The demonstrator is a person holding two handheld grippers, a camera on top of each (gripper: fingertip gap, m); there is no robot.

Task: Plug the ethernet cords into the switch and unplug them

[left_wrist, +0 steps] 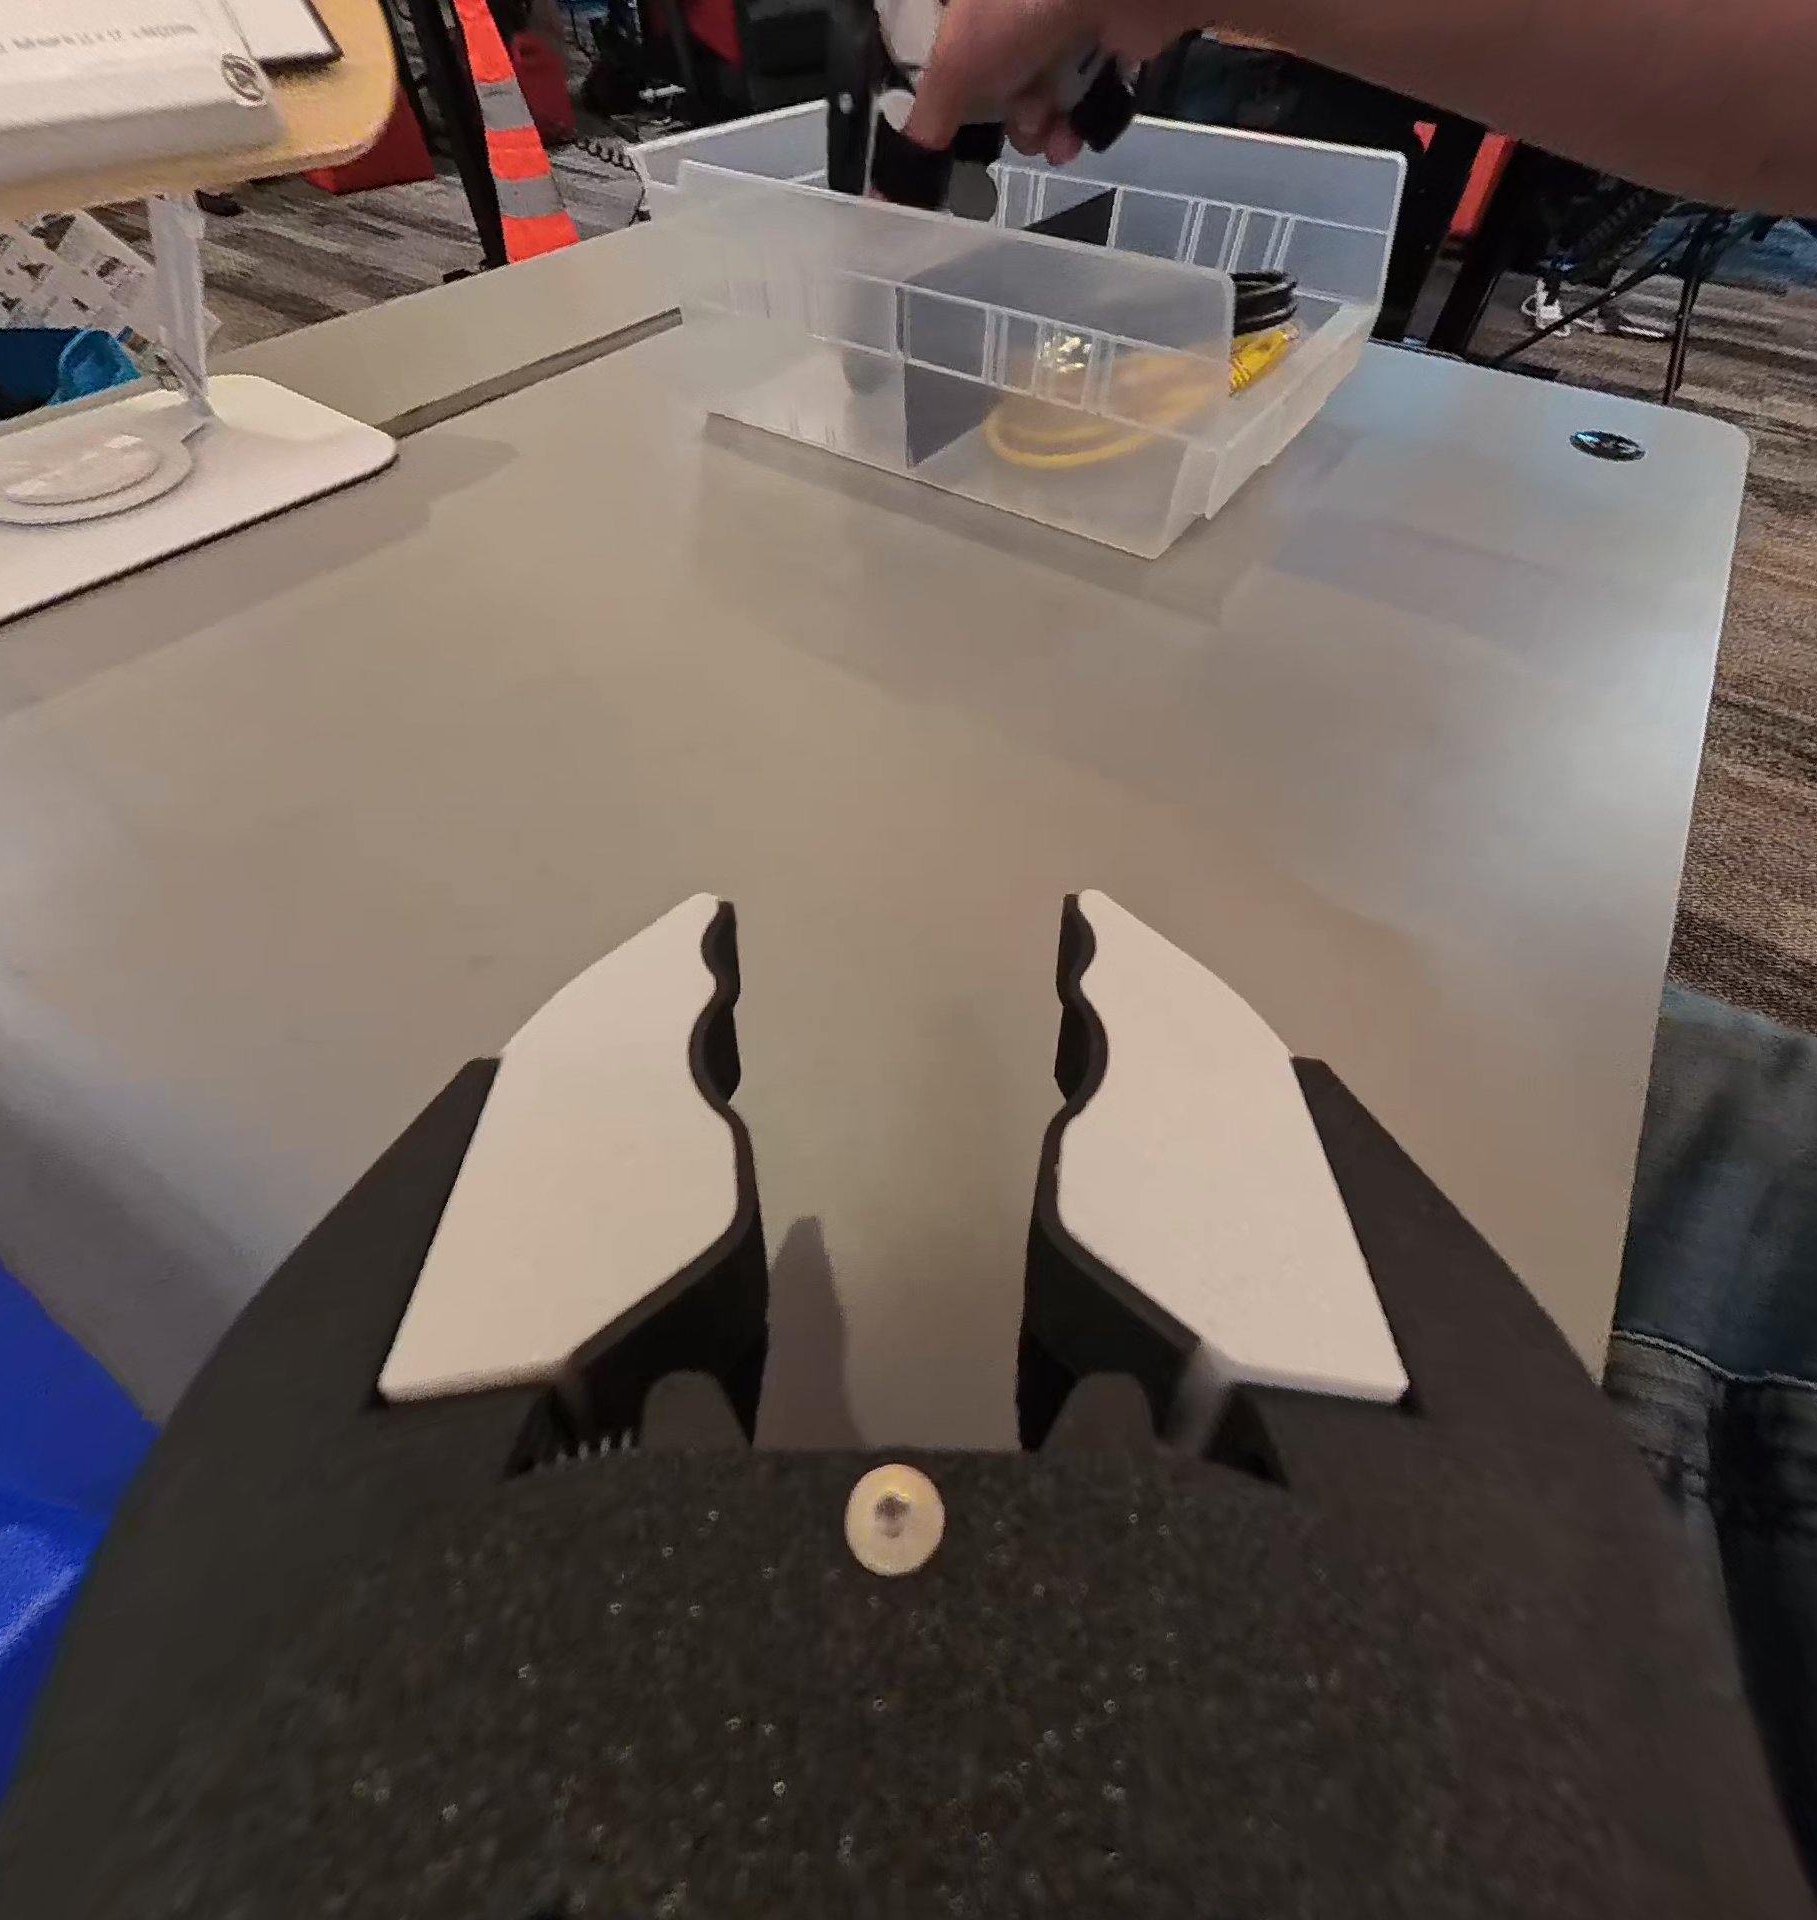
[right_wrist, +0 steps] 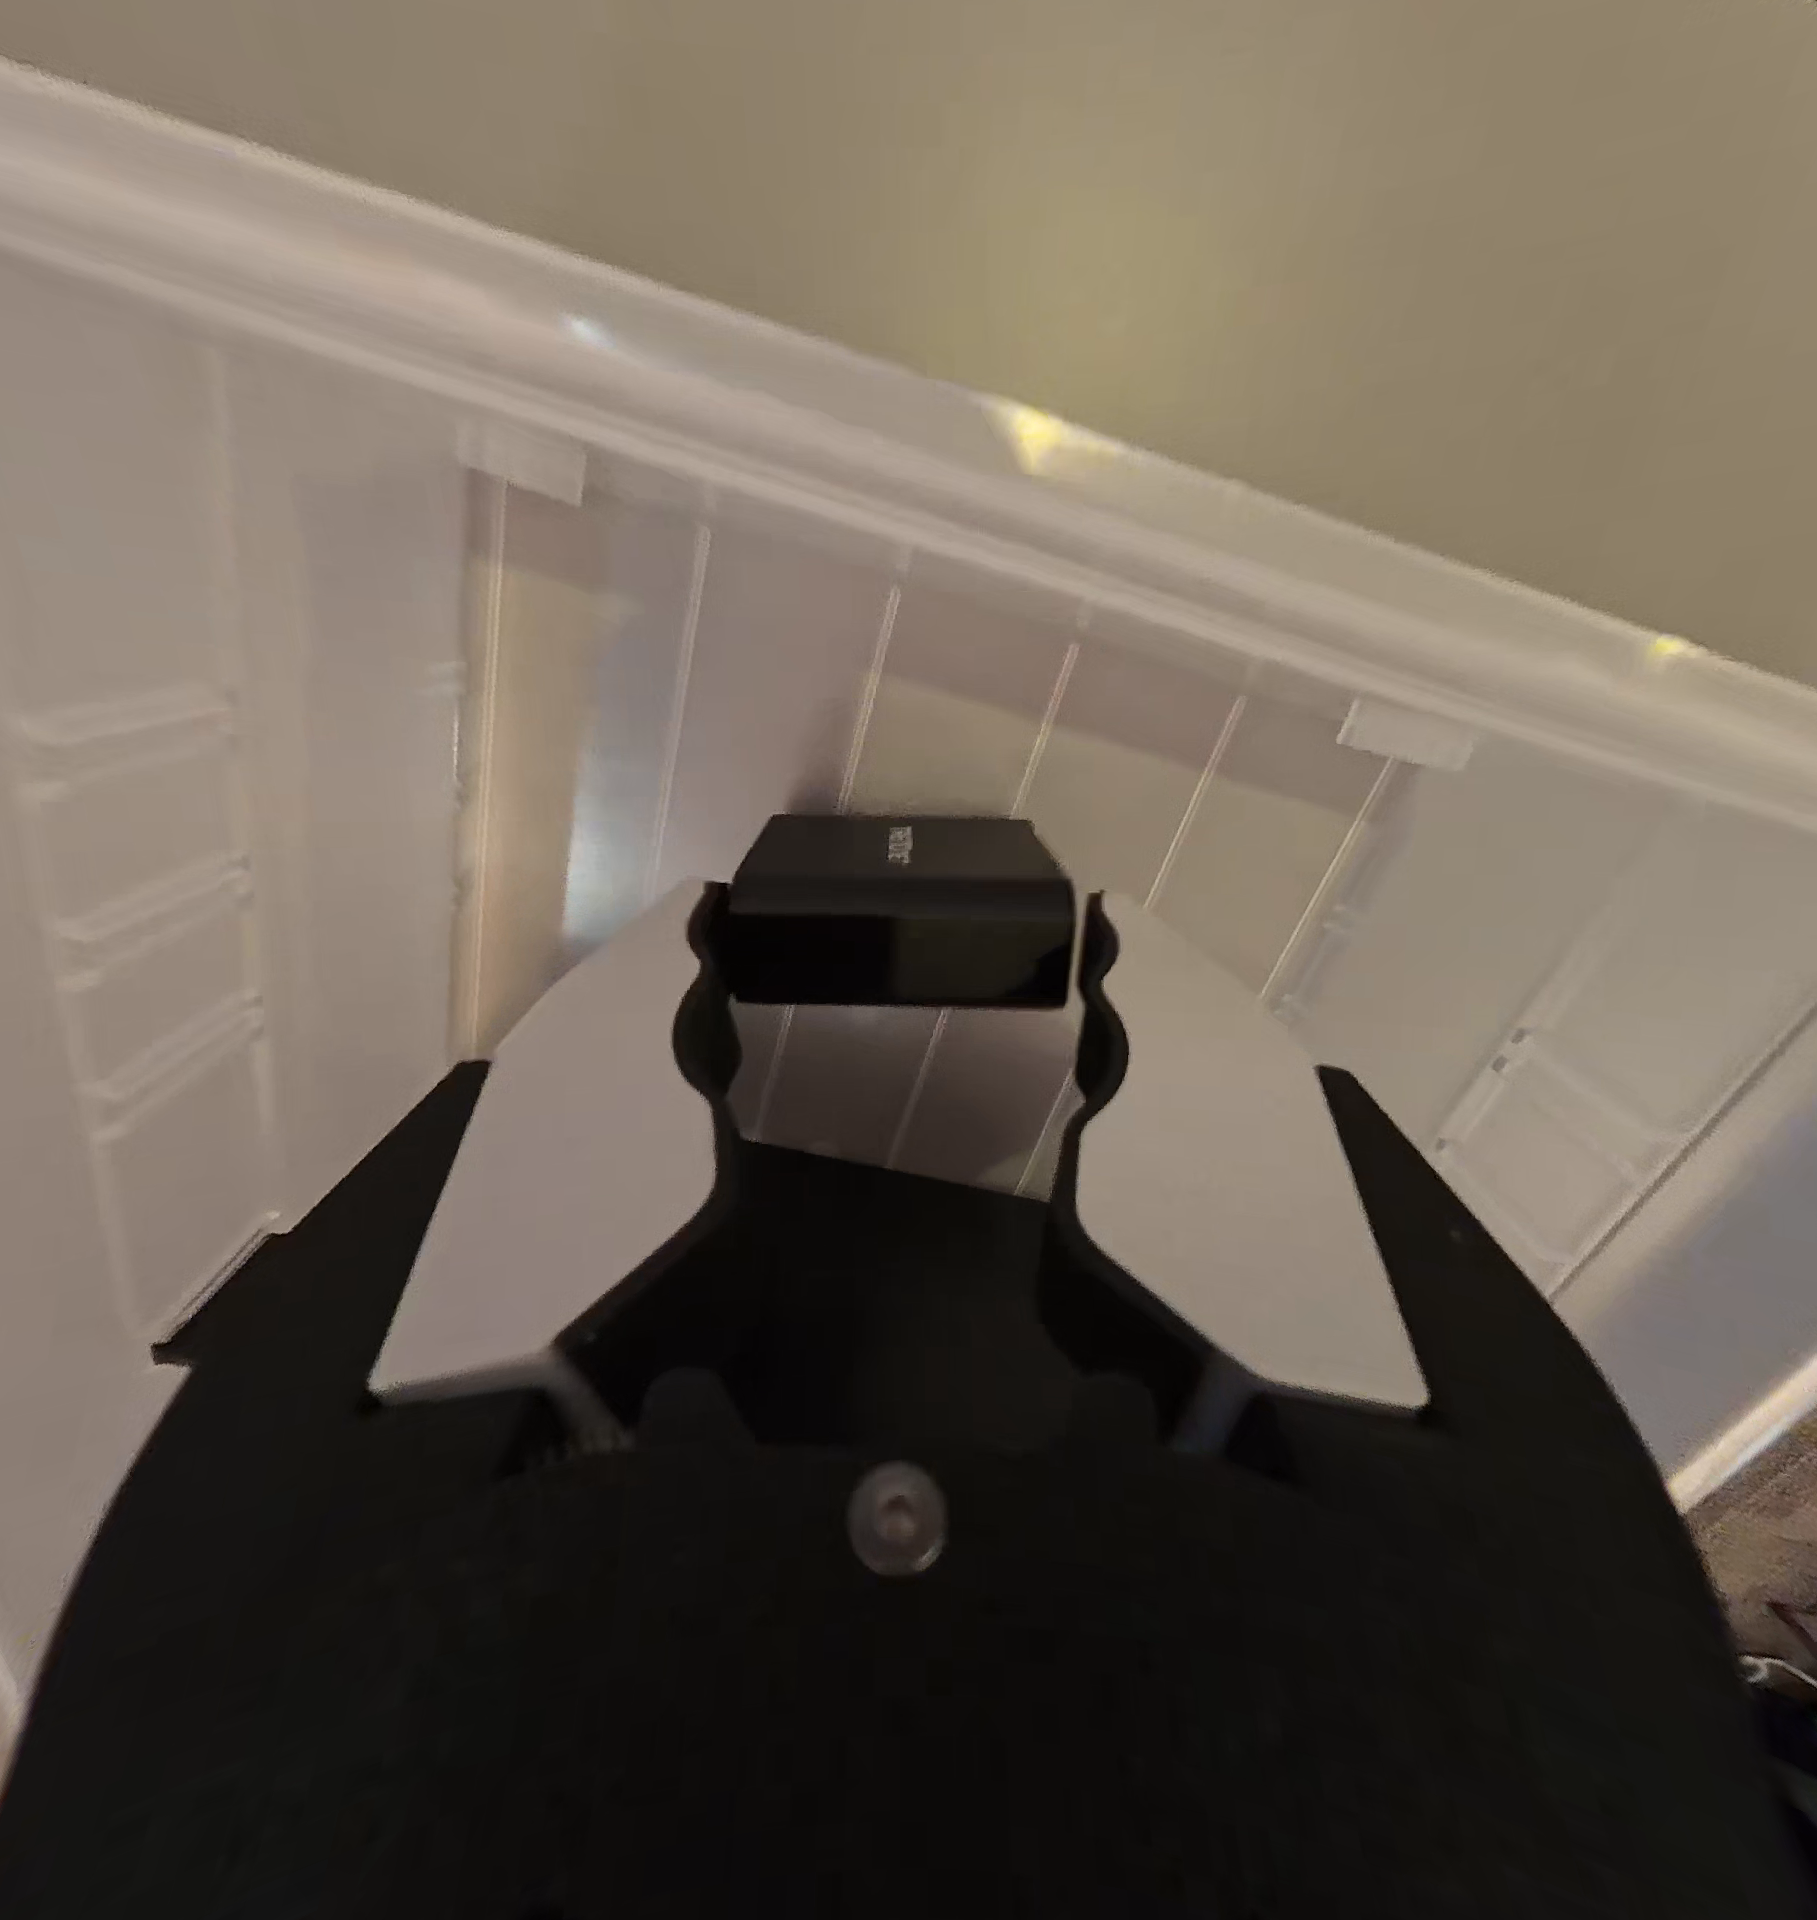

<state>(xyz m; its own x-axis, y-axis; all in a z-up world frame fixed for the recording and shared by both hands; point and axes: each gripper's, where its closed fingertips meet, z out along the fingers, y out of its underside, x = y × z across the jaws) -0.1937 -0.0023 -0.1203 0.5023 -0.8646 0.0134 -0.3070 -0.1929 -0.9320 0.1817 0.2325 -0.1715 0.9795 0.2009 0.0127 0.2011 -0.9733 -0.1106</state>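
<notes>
Left gripper hangs low over the bare grey table with its white-and-black fingers spread wide and nothing between them. Well ahead of it, toward the far edge, sits a clear plastic bin whose tall ribbed near wall stands between the gripper and the contents: a black divider, a coiled yellow ethernet cord and a black cord at the far right end. Above the bin's far side a hand holds the other gripper. Ahead-left lie a white flat stand base and a traffic cone on the carpet beyond.

Right gripper is down inside the bin, its ribbed translucent wall close behind. A small black box, the switch, sits across its fingertips, the black pads against both ends, with part of the box reaching beyond the tips.
</notes>
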